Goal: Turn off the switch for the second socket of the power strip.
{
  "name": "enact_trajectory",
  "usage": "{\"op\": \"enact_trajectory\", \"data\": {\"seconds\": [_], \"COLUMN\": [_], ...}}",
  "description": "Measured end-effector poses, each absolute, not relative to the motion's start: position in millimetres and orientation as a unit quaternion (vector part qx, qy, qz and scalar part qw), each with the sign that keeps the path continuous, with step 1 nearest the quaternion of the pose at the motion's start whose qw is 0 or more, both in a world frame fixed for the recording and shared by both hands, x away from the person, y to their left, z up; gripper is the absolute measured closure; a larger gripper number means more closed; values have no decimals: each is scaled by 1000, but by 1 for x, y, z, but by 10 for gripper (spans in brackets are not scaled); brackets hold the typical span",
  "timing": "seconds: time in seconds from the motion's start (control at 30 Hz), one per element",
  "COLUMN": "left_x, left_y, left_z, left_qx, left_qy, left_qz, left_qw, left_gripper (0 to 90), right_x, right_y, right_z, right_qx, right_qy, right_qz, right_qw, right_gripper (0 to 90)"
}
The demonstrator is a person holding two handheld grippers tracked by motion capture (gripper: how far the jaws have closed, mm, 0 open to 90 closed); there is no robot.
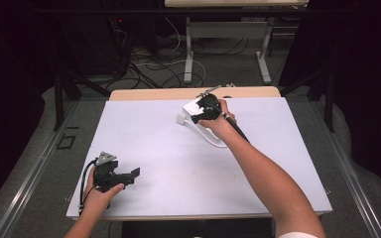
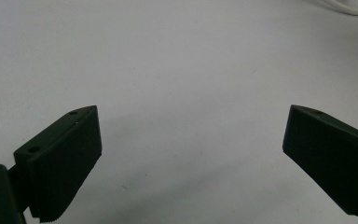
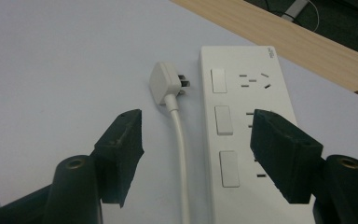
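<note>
Though unplugged beside its strip [image 3: 242, 126], white plug [image 3: 164, 83] (three prongs), both tongs [image 3: 196, 149] spread.

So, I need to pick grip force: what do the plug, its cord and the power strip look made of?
Plug: white moulded plastic, smooth with a faint sheen; its prongs look metal. Cord: white, smooth, probably rubbery plastic sheathing, since it curves loosely. Power strip: hard white plastic, matte, flat with crisp edges and inset switches.

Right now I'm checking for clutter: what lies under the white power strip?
The white power strip lies flat on the white table sheet; its underside is covered, so anything beneath it can't be seen.
</note>
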State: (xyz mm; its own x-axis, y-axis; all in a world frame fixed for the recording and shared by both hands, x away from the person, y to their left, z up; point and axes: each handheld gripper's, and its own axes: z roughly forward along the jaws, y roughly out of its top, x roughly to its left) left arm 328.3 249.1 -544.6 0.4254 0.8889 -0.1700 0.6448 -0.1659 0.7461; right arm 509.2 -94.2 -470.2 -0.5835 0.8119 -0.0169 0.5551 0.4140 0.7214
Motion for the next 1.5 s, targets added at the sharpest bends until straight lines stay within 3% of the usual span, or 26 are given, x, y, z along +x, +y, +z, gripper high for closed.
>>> {"op": "enact_trajectory", "data": {"seconds": [0.37, 1.0, 1.5], "left_x": [328, 328, 328], "left_y": [248, 246, 247], "left_z": [-545, -546, -546], "left_qx": [744, 741, 733], "left_qy": [516, 521, 527], "left_qz": [161, 163, 170], "left_qw": [393, 392, 395], "left_gripper": [42, 41, 9], "right_x": [488, 448, 421], "right_y": [-106, -140, -165], "right_z": [-464, -460, -467], "right_qx": [419, 415, 416], "right_qy": [810, 801, 790], "right_qz": [359, 376, 393], "right_qw": [199, 214, 219], "right_gripper": [155, 20, 11]}}
